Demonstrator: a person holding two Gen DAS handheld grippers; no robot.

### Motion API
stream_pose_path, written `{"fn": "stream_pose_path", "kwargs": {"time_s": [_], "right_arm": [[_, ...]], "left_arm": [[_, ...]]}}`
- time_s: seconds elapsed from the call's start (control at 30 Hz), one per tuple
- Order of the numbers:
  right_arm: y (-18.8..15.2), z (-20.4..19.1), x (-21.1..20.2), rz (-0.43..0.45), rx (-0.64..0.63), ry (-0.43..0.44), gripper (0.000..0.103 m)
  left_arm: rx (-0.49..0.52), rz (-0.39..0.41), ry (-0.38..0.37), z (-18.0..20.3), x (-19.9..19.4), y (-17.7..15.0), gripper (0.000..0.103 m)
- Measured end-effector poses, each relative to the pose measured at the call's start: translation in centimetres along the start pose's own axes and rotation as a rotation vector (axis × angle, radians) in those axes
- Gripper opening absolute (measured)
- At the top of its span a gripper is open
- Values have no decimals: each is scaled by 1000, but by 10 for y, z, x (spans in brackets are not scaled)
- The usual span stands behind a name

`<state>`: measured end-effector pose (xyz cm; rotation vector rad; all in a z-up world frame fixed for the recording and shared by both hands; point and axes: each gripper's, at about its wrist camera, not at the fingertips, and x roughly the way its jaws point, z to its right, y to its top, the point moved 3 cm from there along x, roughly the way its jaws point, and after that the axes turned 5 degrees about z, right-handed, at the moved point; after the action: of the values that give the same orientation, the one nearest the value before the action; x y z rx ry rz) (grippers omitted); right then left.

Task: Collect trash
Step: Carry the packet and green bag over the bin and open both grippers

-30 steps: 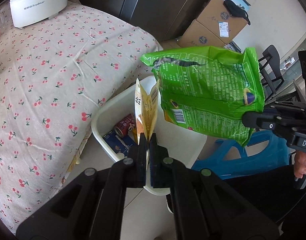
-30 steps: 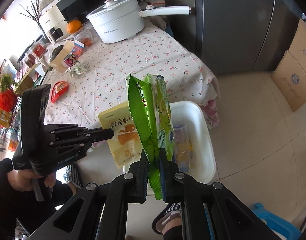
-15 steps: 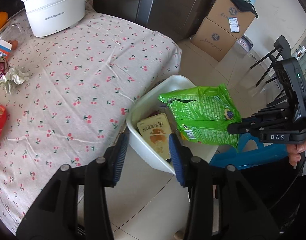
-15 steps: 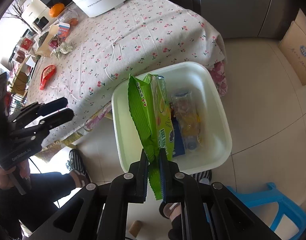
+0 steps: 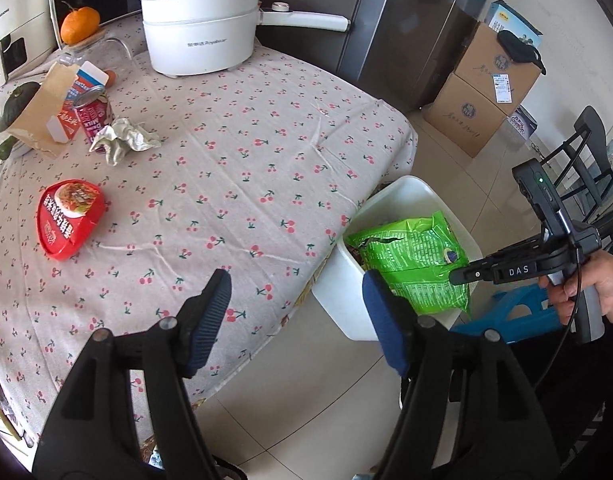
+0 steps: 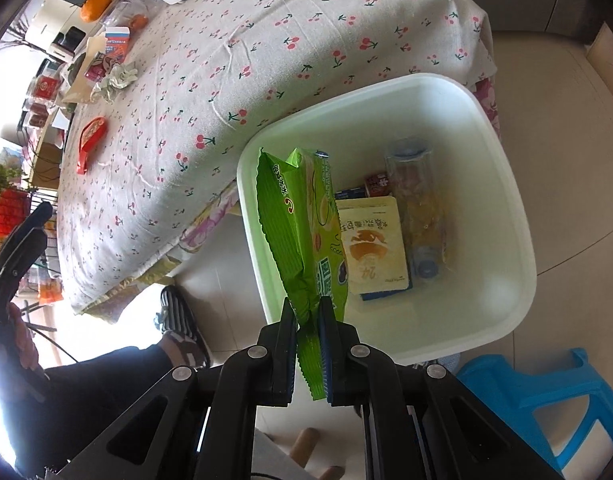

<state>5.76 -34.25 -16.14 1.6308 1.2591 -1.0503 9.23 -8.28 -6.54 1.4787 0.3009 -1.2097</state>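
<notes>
My right gripper [image 6: 308,308] is shut on a green snack bag [image 6: 306,220] and holds it over the white bin [image 6: 506,208] on the floor. The bag also shows in the left wrist view [image 5: 410,264], hanging into the bin [image 5: 338,292]. In the bin lie a yellow packet [image 6: 372,248], a clear bottle [image 6: 420,216] and a red can [image 6: 376,184]. My left gripper [image 5: 296,300] is open and empty above the table's front edge. On the table lie a red wrapper [image 5: 70,218], a crumpled paper [image 5: 122,142] and a red can [image 5: 92,114].
A white electric pot [image 5: 202,36] stands at the back of the cherry-print table [image 5: 234,168], with an orange [image 5: 80,24] and a torn brown carton [image 5: 42,112] at the left. A blue stool [image 6: 546,392] stands beside the bin. Cardboard boxes [image 5: 482,92] stand by the wall.
My left gripper opened and dropped the yellow packet into the bin, then pulled back over the table. My right gripper lowered the green bag toward the bin.
</notes>
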Motion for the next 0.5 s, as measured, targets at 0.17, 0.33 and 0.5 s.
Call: {"fn": "stream_pose_path", "kwargs": {"time_s": [0.17,0.33,0.5], "right_arm": [[8,-5,9,-16,-12,-82,20],[17,0,-4,49,-33,-214,54],[22,-7,-20,94,-28,-185,62]], "left_arm": [[-47,9,30,-21,-9,-4,71],[-92,32,56,-39,-18,-6,77],[-157,54,83,-63,-25,-8,81]]}}
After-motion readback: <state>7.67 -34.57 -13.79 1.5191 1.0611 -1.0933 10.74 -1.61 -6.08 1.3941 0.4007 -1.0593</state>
